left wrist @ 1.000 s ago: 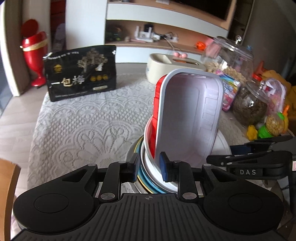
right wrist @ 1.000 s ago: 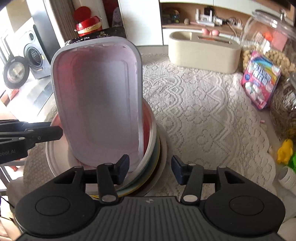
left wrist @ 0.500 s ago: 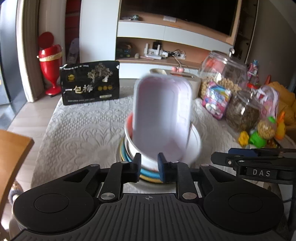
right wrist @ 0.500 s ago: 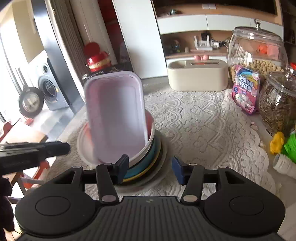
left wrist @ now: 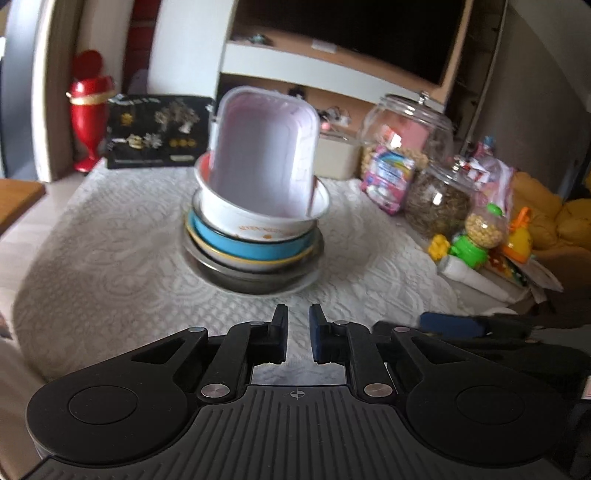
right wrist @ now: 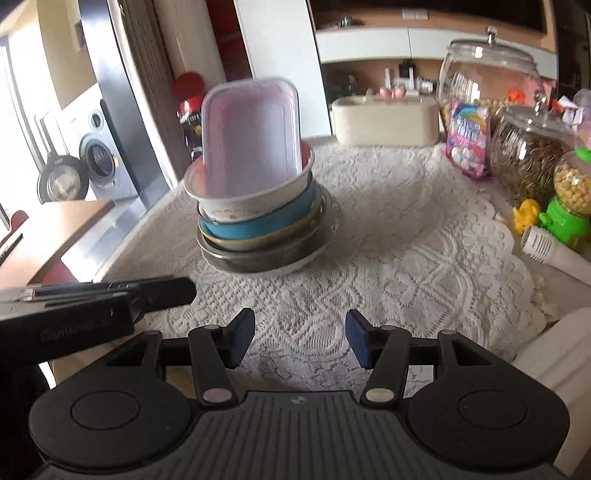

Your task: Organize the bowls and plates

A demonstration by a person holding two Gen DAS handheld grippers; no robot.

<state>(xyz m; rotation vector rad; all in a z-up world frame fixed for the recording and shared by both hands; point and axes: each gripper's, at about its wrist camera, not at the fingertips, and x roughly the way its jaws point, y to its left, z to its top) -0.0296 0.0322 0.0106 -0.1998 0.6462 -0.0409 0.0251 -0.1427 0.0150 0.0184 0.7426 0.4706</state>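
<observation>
Both grippers now sit back from the stack of nested bowls (left wrist: 255,236); the left gripper (left wrist: 298,334) has closed, gripping nothing.

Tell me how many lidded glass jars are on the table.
2, both at the table's right side: a big round jar at the back and a smaller jar in front of it. Others may be hidden.

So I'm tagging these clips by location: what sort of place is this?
Most likely a lived-in home, an open living and dining area: a lace-covered table with snack jars, a TV over a wall shelf, and a washing machine off to the side.
</observation>
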